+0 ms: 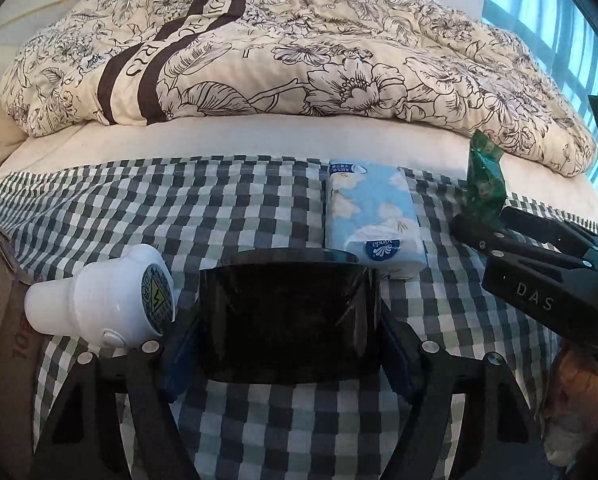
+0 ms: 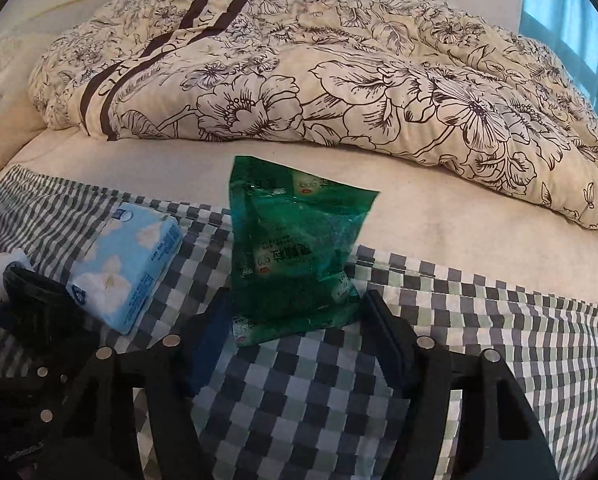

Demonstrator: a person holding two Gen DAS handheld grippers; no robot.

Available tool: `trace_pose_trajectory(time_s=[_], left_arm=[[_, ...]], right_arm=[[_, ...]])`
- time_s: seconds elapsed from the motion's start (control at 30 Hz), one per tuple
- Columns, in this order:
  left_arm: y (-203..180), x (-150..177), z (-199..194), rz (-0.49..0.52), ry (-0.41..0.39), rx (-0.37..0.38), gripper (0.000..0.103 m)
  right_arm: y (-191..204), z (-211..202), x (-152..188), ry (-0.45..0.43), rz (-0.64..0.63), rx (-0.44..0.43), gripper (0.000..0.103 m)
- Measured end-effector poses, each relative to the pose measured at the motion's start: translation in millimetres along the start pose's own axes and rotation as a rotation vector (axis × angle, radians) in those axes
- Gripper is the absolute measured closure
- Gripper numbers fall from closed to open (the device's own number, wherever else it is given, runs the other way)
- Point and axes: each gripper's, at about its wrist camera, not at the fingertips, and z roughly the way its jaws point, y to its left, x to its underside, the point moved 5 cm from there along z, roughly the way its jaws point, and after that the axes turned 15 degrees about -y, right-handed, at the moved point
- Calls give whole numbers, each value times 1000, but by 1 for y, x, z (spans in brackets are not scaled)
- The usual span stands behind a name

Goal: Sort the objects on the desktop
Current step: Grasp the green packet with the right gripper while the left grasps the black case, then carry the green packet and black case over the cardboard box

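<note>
Sorting looks midway, in my judgement: 2 items are in hand and 2 lie on the checkered cloth (image 1: 259, 200) spread over the bed. The left hand-held gripper (image 1: 289, 344) is closed on a glossy black container (image 1: 287, 320), wide and dark inside. The right hand-held gripper (image 2: 295, 320) clamps the lower edge of a translucent green packet (image 2: 295, 248), standing upright. A blue tissue pack (image 1: 373, 220) sits at 1 o'clock from the container; a white plug-in device (image 1: 103, 296) lies at 9 o'clock, touching nothing I can tell.

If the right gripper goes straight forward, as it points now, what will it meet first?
The right gripper already has the green packet between its fingers. Past it, probably the flowered quilt; depth is unclear.
</note>
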Motion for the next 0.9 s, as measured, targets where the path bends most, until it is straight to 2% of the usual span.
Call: trace_pose_trajectory(time_s=[0.03,0.1,0.27,0.63,0.9], left_arm=[[0,0,0,0,1,-1,26],[-1,0,0,5,-2,-4,26],[-1,0,-2,12,-1,-11,27],[-5,-11,-46,-2,-24,0,27],[-5,-41,-109,-16,-107,6,27]], right_arm=[[-1,-1,0,-2,5,1,55],[-3,-2,-1,-3,24,-6,56],[-7,-13,-1,14,75,-28,70],[-11,-72,-7,-5,118,-28,72],[-6,-136,-20,-49,159,-34,72]])
